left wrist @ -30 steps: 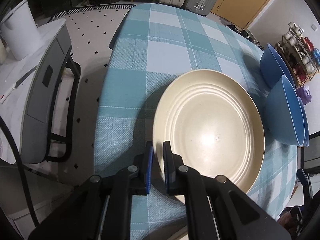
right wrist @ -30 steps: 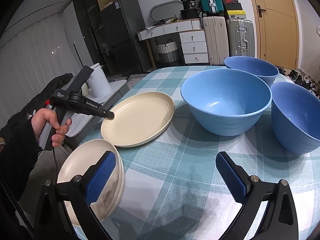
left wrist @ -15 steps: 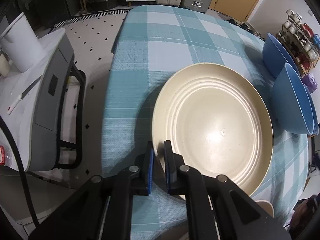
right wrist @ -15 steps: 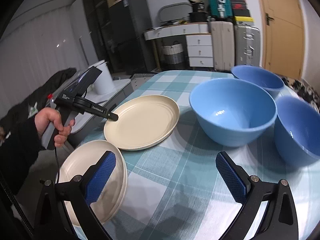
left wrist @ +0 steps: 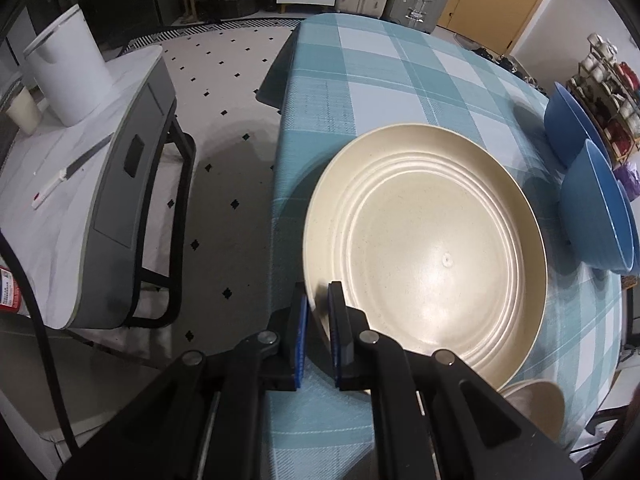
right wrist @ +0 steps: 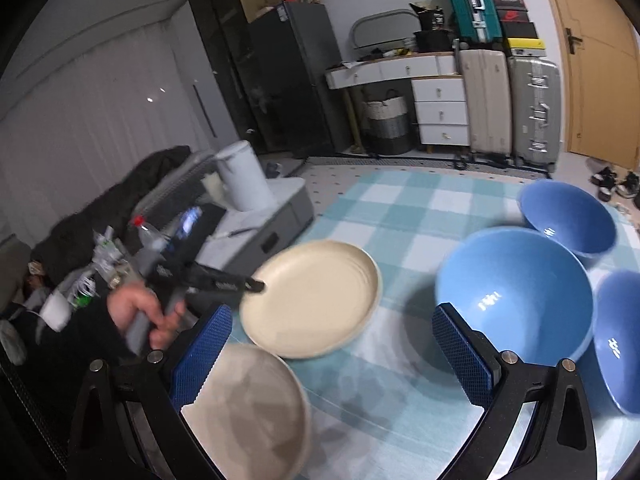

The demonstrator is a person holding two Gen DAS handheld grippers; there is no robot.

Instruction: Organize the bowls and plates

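A: How is the cream plate [left wrist: 432, 256] seen?

B: A round, pale cream plate with concentric ridges and a glossy centre is shown in the middle right of the left wrist view, over the teal-and-white checked tablecloth [left wrist: 360, 80]. A second cream plate [right wrist: 248, 412] is seen at the lower left of the right wrist view, at the table's near edge and blurred.

A: What is given by one view and not by the other?

B: In the right wrist view three blue bowls [right wrist: 516, 292] are shown from above at the right, with their hollow insides visible, and the person's hand [right wrist: 140, 312] around the left tool's handle is shown at the left. In the left wrist view only two bowls are seen, side-on at the right edge, but the pinch on the rim is seen close up.

A: How are the grippers held?

B: The left gripper [left wrist: 318, 332] is closed narrowly, and the plate's near left rim is clamped between its blue pads. The right gripper [right wrist: 332, 356] is spread wide; nothing is gripped, though its left finger is seen just beside the second plate.
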